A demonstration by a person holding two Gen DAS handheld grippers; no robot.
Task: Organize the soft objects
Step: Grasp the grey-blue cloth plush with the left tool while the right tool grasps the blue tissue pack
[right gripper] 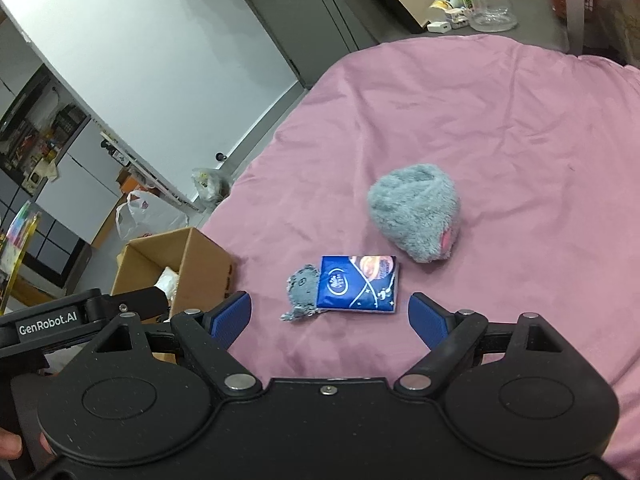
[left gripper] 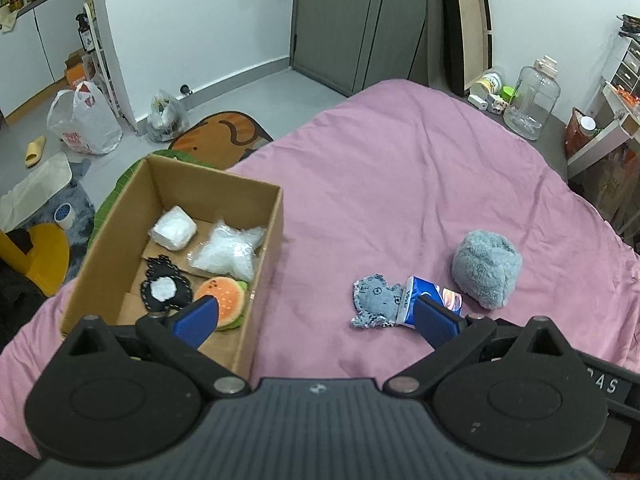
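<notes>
We see, at the far left on the pink bedsheet (left gripper: 400, 168), an open cardboard box (left gripper: 264, 240) with plain corrugated walls. Inside it lie four soft things: a white, rounded-square pad (left gripper: 174, 227) toward the back, a crinkly clear plastic bag (left gripper: 226, 250) beside it, a black lace-edged piece with a white centre (left gripper: 163, 288) nearer us, and a round plush burger (left gripper: 224, 304), orange on top with a green rim.

Our left gripper (left gripper: 316, 316) hangs low over the bed with its ribbed blue fingers (left gripper: 196, 318) spread wide apart and nothing between them; one fingertip overlaps the box's front corner in the view, the other the tissue pack's near edge.

To the right of the box, out on the smooth, lightly creased sheet, rests a small flat grey fabric patch (left gripper: 374, 300) with frayed edges and faint printed faces. Touching its right side, and partly lying over it, is a glossy blue tissue pack (right gripper: 358, 284), rectangular and flat. Further right and slightly farther away sits a rounded lump of fluffy grey plush (right gripper: 416, 212), long-piled, with a spot of pink showing at its lower edge; it is near the pack but apart from it.

Our right gripper (right gripper: 330, 314) hovers just short of the pack and patch, its blue fingers (right gripper: 426, 320) wide apart, holding nothing.
</notes>
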